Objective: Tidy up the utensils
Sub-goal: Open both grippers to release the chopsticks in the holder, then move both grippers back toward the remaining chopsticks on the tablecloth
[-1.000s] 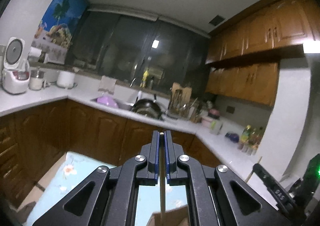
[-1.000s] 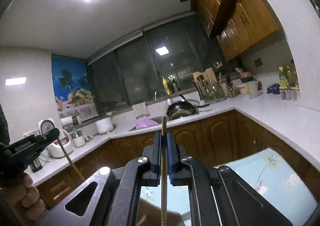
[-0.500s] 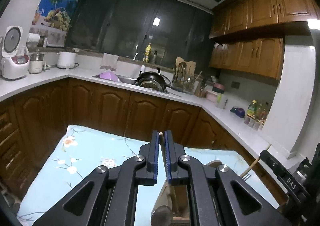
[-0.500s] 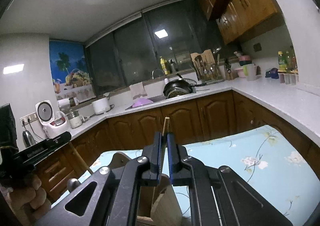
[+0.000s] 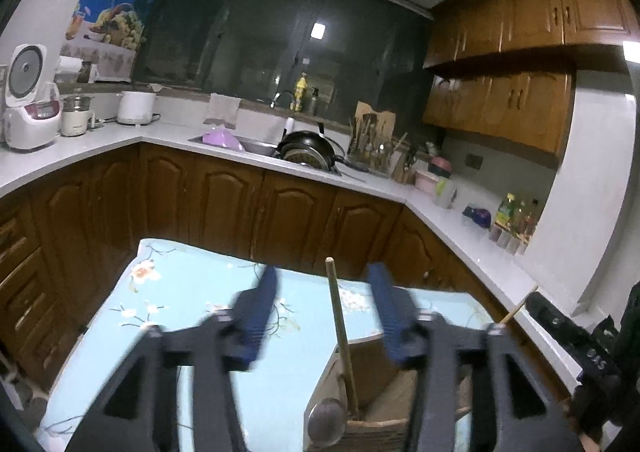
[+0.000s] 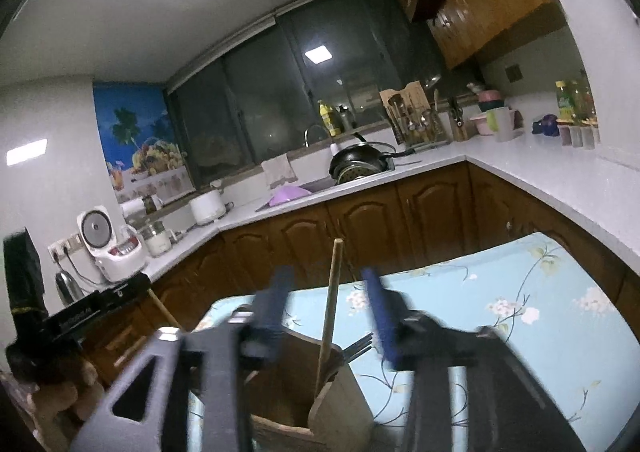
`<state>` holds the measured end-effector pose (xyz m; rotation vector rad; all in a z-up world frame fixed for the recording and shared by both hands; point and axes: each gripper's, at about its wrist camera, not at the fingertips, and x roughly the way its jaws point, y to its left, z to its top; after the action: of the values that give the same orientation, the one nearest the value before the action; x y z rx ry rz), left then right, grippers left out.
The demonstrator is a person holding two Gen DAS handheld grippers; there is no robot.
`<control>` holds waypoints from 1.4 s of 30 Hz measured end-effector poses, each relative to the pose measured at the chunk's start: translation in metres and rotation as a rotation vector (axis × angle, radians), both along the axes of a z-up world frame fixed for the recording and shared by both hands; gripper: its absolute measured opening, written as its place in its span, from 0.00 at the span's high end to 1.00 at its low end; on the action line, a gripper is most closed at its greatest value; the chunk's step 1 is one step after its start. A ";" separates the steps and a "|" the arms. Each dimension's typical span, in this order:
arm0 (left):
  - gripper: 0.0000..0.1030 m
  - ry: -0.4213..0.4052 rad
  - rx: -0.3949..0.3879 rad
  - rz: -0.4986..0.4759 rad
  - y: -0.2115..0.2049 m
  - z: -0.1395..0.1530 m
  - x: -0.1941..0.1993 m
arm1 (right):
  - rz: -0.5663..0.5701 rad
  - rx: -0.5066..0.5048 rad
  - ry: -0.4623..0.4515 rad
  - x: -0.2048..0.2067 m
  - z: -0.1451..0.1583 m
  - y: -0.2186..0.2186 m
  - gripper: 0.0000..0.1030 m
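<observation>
My left gripper [image 5: 322,284] is open, its blue fingers spread either side of a wooden chopstick [image 5: 340,332] that stands free in a wooden utensil holder [image 5: 376,392]. A round metal spoon end [image 5: 326,418] shows beside it. My right gripper [image 6: 326,288] is open too, with a second wooden chopstick [image 6: 330,304] standing between its fingers in the same holder [image 6: 320,404]. Dark fork tines [image 6: 358,346] stick out of the holder. Each gripper shows at the edge of the other's view, the right one [image 5: 568,332] and the left one [image 6: 84,316].
The holder stands on a table with a light blue floral cloth [image 5: 180,312]. Brown cabinets [image 5: 240,204] with white counters run around the room. A rice cooker [image 5: 30,100], a sink with a black pan [image 5: 308,150] and bottles [image 5: 516,216] sit on the counters.
Both grippers were shut on their chopsticks and have opened. The chopsticks now stand released in the holder. Both views have tilted down toward the table.
</observation>
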<state>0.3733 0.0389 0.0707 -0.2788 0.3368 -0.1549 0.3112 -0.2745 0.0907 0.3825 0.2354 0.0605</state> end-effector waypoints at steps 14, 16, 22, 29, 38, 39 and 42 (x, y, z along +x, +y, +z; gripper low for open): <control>0.02 0.095 -0.040 0.088 0.023 -0.006 -0.101 | 0.003 0.062 0.021 -0.087 0.012 -0.006 0.00; 0.02 0.113 -0.043 0.086 0.025 -0.006 -0.117 | -0.002 0.068 0.045 -0.104 0.008 -0.005 0.00; 0.02 0.196 -0.067 0.067 0.031 -0.011 -0.157 | -0.013 0.101 0.133 -0.151 -0.019 -0.005 0.00; 0.02 0.246 -0.090 0.046 0.035 -0.014 -0.197 | -0.051 0.163 0.229 -0.199 -0.056 -0.009 0.00; 0.03 0.308 -0.063 0.016 0.025 -0.030 -0.218 | -0.069 0.128 0.298 -0.214 -0.086 -0.003 0.00; 0.03 0.317 -0.056 0.013 0.023 -0.031 -0.217 | -0.064 0.132 0.297 -0.215 -0.088 -0.003 0.00; 0.03 0.340 -0.044 0.001 0.020 -0.032 -0.215 | -0.057 0.121 0.308 -0.213 -0.091 0.000 0.00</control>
<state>0.1579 0.0588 0.0388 -0.3492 0.6711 -0.1131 0.0986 -0.2749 -0.0006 0.5193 0.5267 -0.0416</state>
